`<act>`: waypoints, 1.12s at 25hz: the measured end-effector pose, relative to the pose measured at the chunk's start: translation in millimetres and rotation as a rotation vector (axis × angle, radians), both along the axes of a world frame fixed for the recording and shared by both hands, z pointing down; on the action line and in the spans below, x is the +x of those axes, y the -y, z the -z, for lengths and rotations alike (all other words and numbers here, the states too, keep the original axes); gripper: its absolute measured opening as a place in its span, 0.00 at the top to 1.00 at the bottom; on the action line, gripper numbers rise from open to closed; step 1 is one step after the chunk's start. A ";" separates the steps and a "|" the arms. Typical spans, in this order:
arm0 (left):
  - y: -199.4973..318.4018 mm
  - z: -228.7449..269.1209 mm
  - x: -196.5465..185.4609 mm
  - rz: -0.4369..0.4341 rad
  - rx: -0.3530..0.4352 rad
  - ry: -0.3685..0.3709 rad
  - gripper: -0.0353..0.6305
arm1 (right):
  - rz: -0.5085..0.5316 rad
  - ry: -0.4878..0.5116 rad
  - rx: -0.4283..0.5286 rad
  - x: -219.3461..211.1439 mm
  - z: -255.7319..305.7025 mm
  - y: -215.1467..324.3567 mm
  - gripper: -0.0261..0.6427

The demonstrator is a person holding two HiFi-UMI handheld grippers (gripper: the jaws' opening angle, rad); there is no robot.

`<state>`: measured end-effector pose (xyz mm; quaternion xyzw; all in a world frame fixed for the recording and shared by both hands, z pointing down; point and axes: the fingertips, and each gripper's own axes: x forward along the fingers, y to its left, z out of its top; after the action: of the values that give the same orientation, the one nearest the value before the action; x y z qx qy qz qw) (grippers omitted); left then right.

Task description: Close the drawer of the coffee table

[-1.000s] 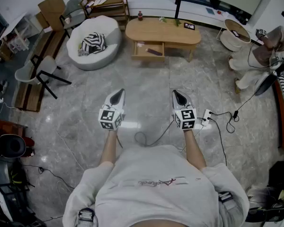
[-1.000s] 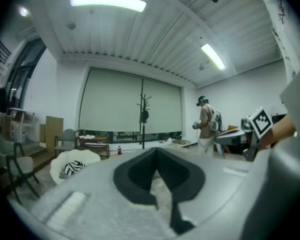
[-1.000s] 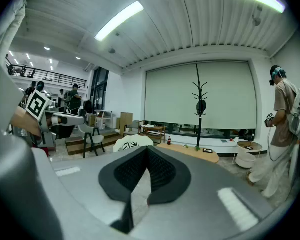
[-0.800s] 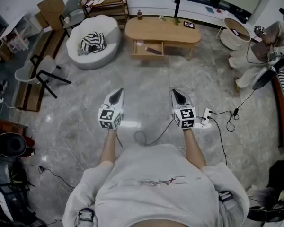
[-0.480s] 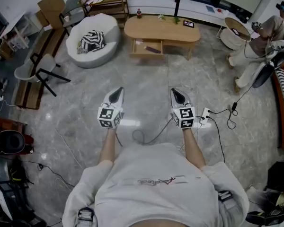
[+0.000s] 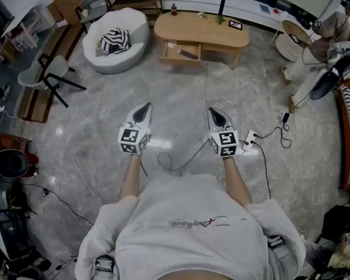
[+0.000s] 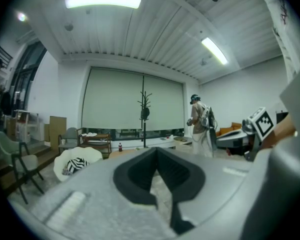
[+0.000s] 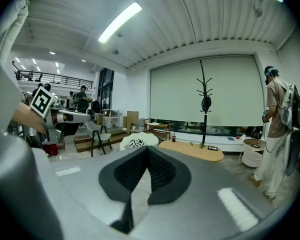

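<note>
Above the marble floor (image 6: 181, 98), we hold 2 grippers side by side, the left gripper (image 6: 143, 111) and right gripper (image 6: 216, 115), both clamped shut and empty. Well ahead, roughly between them, stands the coffee table (image 6: 221, 37), its drawer (image 6: 179, 52) pulled open toward us, a white armchair (image 6: 105, 60) just left.

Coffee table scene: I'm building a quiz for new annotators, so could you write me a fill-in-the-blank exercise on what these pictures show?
1. The drawer of the coffee table stands ____.
2. The left gripper and the right gripper both have their jaws ____, with nothing between them.
3. In the head view, the white armchair stands to the ____ of the coffee table.

Missing words: open; shut; left
</note>
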<state>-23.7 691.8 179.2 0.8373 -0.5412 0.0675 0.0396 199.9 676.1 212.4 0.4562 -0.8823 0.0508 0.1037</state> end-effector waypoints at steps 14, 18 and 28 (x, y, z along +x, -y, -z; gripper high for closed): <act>-13.4 -16.8 34.4 -0.007 -0.032 0.028 0.94 | 0.027 -0.002 -0.014 18.8 -16.0 -12.6 0.95; -5.8 -17.4 41.5 -0.020 -0.029 0.033 0.95 | 0.024 0.000 -0.012 22.7 -17.2 -7.1 0.95; 25.2 -20.9 38.4 -0.029 -0.014 0.034 0.94 | 0.023 -0.001 -0.003 18.6 -22.4 21.4 0.95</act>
<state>14.7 666.7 200.1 0.8433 -0.5293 0.0860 0.0352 218.5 654.7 234.7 0.4459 -0.8874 0.0508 0.1054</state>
